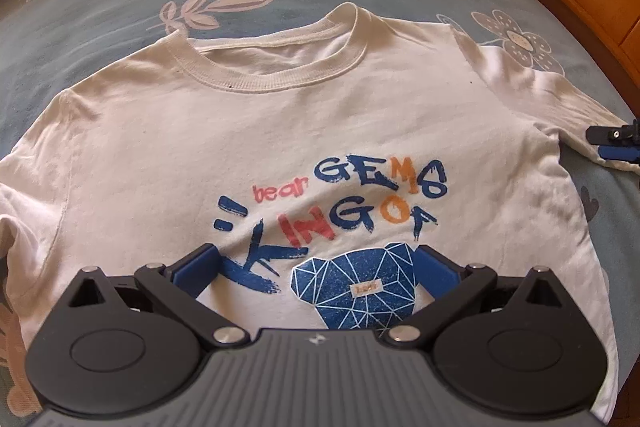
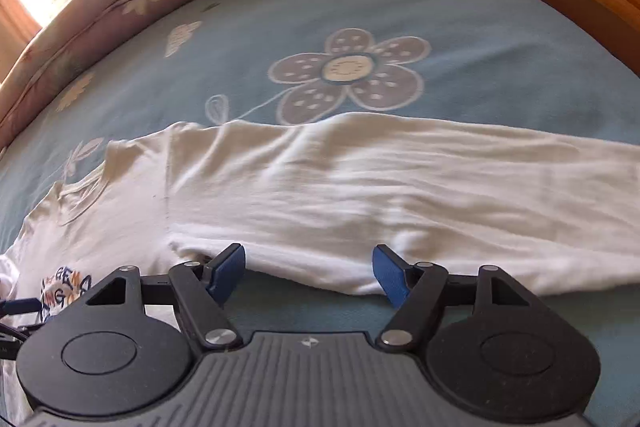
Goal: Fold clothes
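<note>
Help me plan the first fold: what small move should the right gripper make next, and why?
Probably ease the right gripper forward and close on the sleeve edge. Its jaws stand open with the near hem between them, nothing gripped, and the white T-shirt lies flat, unfolded.

White T-shirt (image 1: 248, 147) flat on bedspread (image 1: 120, 7)

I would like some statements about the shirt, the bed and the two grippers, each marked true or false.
1. The white T-shirt lies print side up. True.
2. The left gripper is clamped on the collar. False: it is open over the bear print.
3. The right gripper is open. True.
4. The long sleeve is folded over the chest. False: it lies stretched out sideways.
5. The bedsheet is plain. False: it shows flowers.
</note>
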Demonstrator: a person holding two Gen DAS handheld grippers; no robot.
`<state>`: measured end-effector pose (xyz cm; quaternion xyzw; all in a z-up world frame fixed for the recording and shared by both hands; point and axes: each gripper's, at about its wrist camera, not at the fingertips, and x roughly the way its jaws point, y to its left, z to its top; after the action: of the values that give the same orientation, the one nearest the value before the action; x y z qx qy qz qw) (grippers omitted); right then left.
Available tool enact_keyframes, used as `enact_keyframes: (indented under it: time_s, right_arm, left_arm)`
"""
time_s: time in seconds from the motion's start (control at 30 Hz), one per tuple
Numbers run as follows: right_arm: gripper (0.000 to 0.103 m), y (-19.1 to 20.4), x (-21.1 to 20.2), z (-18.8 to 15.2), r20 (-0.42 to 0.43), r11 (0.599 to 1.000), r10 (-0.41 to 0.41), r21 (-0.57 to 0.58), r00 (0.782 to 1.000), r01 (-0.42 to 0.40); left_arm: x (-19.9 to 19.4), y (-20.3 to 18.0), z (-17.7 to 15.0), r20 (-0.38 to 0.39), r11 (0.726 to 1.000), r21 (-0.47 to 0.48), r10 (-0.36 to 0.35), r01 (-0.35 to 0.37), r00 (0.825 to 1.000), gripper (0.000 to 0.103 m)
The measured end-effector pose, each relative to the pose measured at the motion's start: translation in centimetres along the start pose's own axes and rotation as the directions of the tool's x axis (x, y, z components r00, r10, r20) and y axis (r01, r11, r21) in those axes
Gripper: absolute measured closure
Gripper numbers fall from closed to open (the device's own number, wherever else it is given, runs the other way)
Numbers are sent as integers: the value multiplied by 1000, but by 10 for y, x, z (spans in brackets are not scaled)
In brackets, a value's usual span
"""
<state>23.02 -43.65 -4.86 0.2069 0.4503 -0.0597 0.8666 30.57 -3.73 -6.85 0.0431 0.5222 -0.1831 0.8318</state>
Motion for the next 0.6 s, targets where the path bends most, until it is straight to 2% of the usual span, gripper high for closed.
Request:
enact_keyframes:
  time_s: [0.07, 0.17, 0.23, 0.37, 0.53, 0.6]
  right_arm:
    - [23, 3, -6, 6, 35, 1000, -27, -3, 999, 27]
    - [18, 15, -2, 16, 88, 1000, 10, -21, 996, -8]
    - [17, 18, 8, 19, 95, 1000, 4, -29, 995, -1]
    - [17, -9, 12, 2, 69, 995, -101, 7, 992, 101]
    - [15, -46, -24, -11, 96, 988, -147, 71, 984, 141]
    - [12, -49, -30, -5, 137, 980, -201, 41, 970, 197]
  left_arm:
    - [0, 0, 2, -1, 1000, -3, 1, -1, 1000, 1]
    - [-1, -1, 5, 1, 1000, -8, 0, 0, 1000, 1]
    - [-5, -4, 9, 15, 1000, 7, -12, 12, 1000, 1]
    - [-10, -16, 25, 45, 997, 76, -38, 34, 998, 1]
    - [-2, -40, 61, 80, 979, 183, -103, 87, 991, 1]
    - [3, -57, 80, 95, 966, 225, -152, 127, 984, 1]
